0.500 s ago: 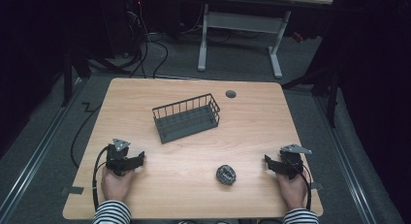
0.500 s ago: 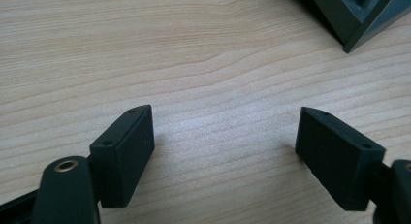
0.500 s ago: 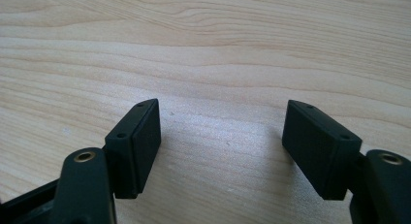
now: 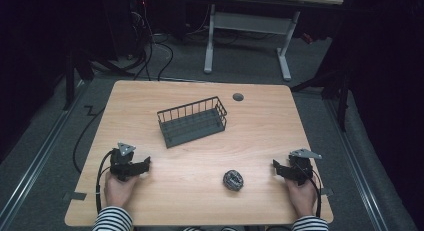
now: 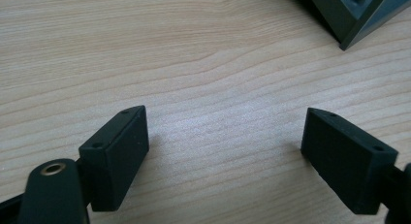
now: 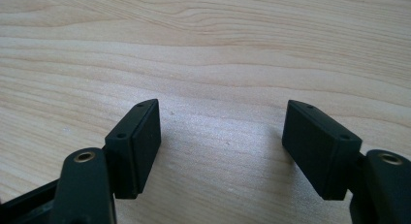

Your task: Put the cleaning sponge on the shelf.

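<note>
On the wooden worktop, we rest both grippers with jaws apart and nothing between them. The crumpled dark ball lies just beside our right gripper, toward the middle, and well apart from our left gripper. The wire basket stands farther forward, its long axis slanting across the worktop.
</note>
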Available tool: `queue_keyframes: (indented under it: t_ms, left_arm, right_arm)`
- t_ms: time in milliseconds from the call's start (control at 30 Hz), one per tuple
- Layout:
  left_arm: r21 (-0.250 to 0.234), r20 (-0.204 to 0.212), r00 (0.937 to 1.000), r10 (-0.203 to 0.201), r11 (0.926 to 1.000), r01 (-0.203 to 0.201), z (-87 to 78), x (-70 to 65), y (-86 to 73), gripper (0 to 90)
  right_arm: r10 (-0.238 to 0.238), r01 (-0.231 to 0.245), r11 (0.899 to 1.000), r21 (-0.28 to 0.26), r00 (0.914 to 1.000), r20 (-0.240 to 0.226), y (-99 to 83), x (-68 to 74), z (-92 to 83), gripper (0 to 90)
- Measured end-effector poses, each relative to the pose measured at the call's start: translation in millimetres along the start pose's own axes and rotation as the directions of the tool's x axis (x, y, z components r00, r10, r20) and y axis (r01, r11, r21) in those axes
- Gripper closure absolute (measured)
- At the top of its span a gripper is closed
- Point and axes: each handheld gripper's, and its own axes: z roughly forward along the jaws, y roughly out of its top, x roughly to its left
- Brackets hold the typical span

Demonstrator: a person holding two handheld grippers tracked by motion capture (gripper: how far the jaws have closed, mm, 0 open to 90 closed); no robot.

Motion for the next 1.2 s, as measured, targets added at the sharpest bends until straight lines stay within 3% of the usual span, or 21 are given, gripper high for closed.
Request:
queue_keyframes:
  t_ms: [233,333,467,533,700,900,1000,1200]
  left_arm:
    - [0.004,0.001,1.0000,-0.007,1.0000,0.007,-0.5,0.7,1.0,19.1]
    - [0.004,0.036,0.9988,-0.034,0.9994,0.034,-1.7,0.5,3.0,18.9]
    - [-0.008,0.066,0.9974,-0.030,0.9995,0.030,-4.2,-3.7,5.1,17.8]
    - [0.004,0.076,0.9970,-0.010,0.9999,0.010,-6.2,-7.9,9.4,16.4]
    - [-0.019,0.136,0.9905,0.020,0.9997,-0.018,-18.5,-17.4,28.5,16.1]
    - [-0.040,0.171,0.9851,0.017,0.9992,-0.010,-28.6,-21.8,47.0,16.3]
    - [-0.032,0.203,0.9791,0.011,0.9995,-0.005,-34.9,-22.8,63.2,18.2]
    - [-0.025,0.199,0.9797,0.026,0.9995,-0.021,-38.1,-22.1,84.2,17.8]
  right_arm:
    - [0.000,0.000,1.000,0.000,1.0000,-0.001,0.0,0.0,0.0,30.3]
    - [0.002,-0.002,1.000,0.001,1.0000,0.000,-0.1,0.2,-0.2,30.2]
    - [0.002,-0.002,1.000,0.000,1.0000,0.000,-0.2,0.3,-0.3,30.2]
    - [0.003,-0.003,1.000,0.000,1.0000,-0.001,-0.3,0.3,-0.4,30.2]
    - [0.003,-0.003,1.000,0.001,1.0000,-0.001,-0.3,0.4,-0.4,30.2]
    - [0.007,-0.007,1.000,0.000,1.0000,-0.002,-0.5,0.6,-0.6,30.1]
    - [0.006,-0.006,1.000,0.000,1.0000,-0.002,-0.5,0.6,-0.6,30.1]
    - [0.004,-0.004,1.000,0.000,1.0000,-0.002,-0.6,0.5,-0.7,29.9]
